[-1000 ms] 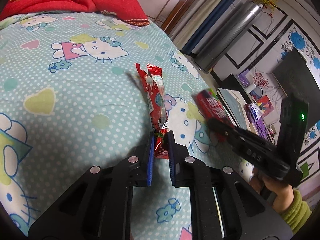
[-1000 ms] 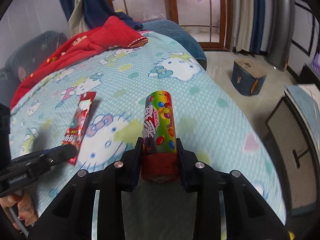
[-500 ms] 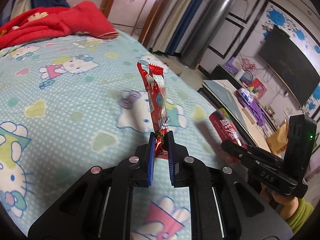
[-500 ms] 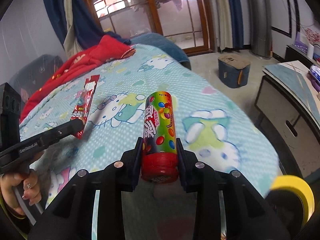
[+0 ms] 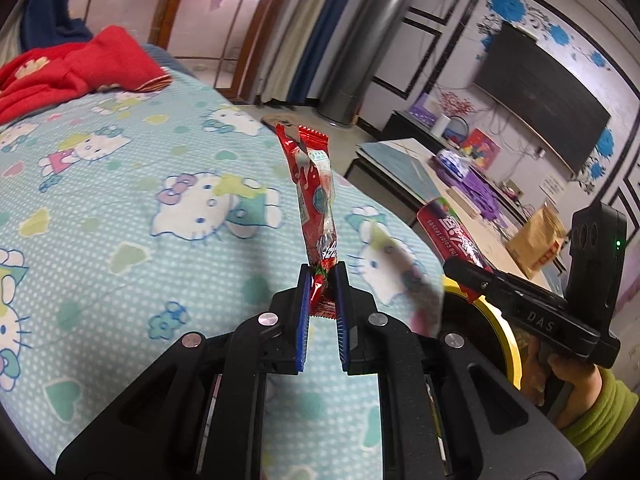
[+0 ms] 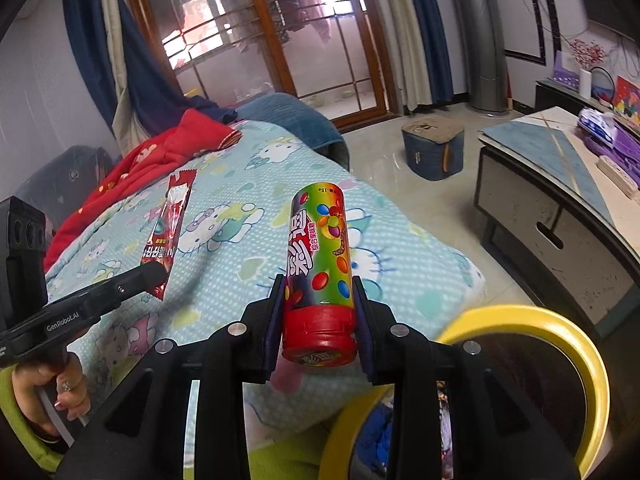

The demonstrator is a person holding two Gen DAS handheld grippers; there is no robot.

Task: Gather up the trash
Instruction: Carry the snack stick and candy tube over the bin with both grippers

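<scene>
1. Left hand-held gripper (image 5: 322, 276): jaws pinch the lower end of a red wrapper (image 5: 314, 196), which stands upright and clear of the bed (image 5: 120, 208).
2. Right hand-held gripper (image 6: 320, 300): jaws clamp a candy tube (image 6: 320, 264) near its red cap; the tube points forward over the bed's edge.
3. Yellow-rimmed bin (image 6: 560, 344): sits low at the right of the right view, just beside the tube's cap end; its rim also shows in the left view, under the right tool.
4. Step in hand, as judged: carrying both pieces to the bin for release.
5. Advice: bring each piece fully over the opening before the jaws part; the tube is nearer, so it likely goes first.
6. Advice: tip the tube downward so that it slides in rather than strikes the rim.
7. Advice: the wrapper is light and may cling to a pad or drift; lower it inside the rim, then release.
</scene>
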